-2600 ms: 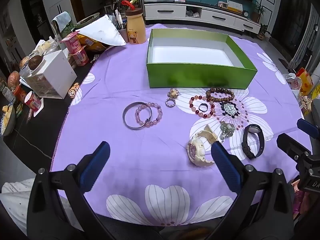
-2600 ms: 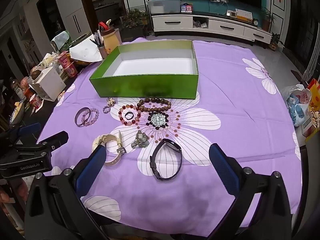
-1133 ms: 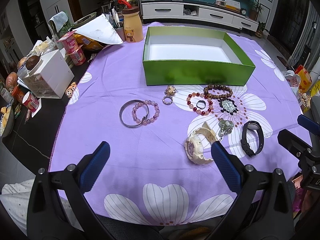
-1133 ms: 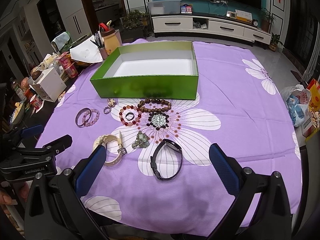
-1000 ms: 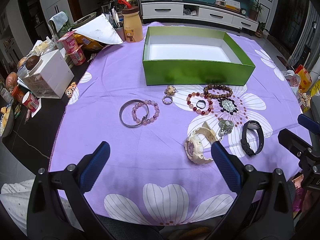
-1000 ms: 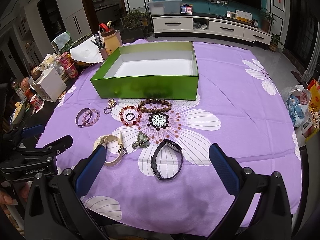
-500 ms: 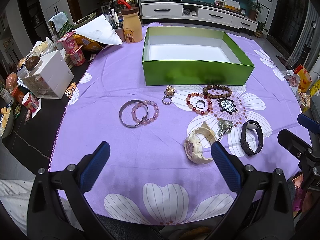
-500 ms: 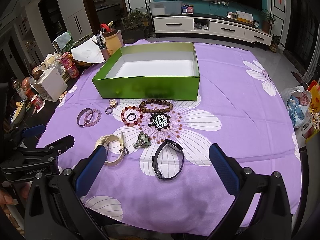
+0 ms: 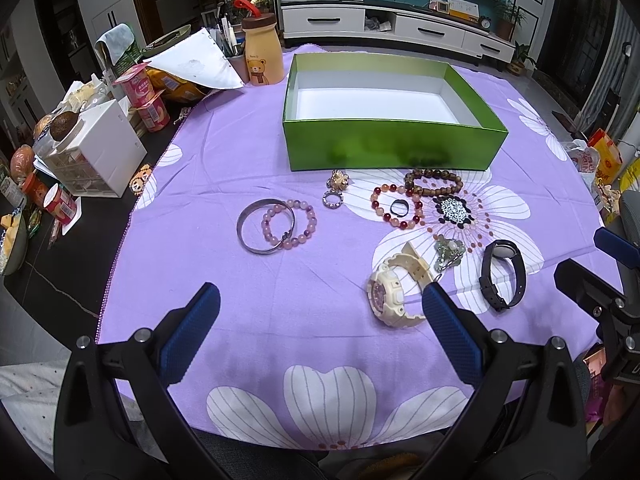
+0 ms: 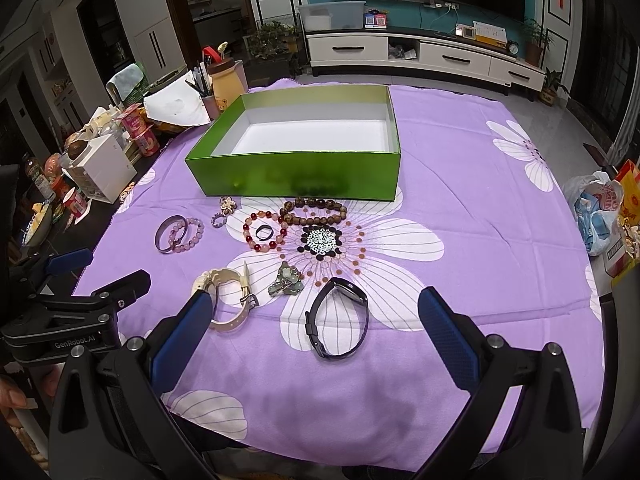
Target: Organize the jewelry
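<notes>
An empty green box (image 9: 394, 148) (image 10: 296, 176) stands on the purple flowered cloth. In front of it lie a silver bangle (image 9: 265, 232), a pink bead bracelet (image 9: 289, 227), a red bead bracelet (image 9: 397, 208), a brown bead bracelet (image 9: 434, 182), a small ring (image 9: 333, 200), a flower brooch (image 9: 338, 179), a cream watch (image 9: 390, 289) (image 10: 226, 300), a green pendant (image 9: 448, 254) and a black band (image 9: 503, 275) (image 10: 338, 322). My left gripper (image 9: 320, 312) is open and empty near the table's front edge. My right gripper (image 10: 312, 316) is open and empty above the black band.
A white drawer unit (image 9: 94, 156), yogurt cups (image 9: 144, 98), a bear jar (image 9: 262, 56) and paper crowd the table's left edge. Plastic bags (image 10: 600, 208) lie off the right edge. The left gripper shows in the right wrist view (image 10: 72, 300).
Both cameras have shifted very slightly; the jewelry and box have not moved. Both grippers stay open and empty.
</notes>
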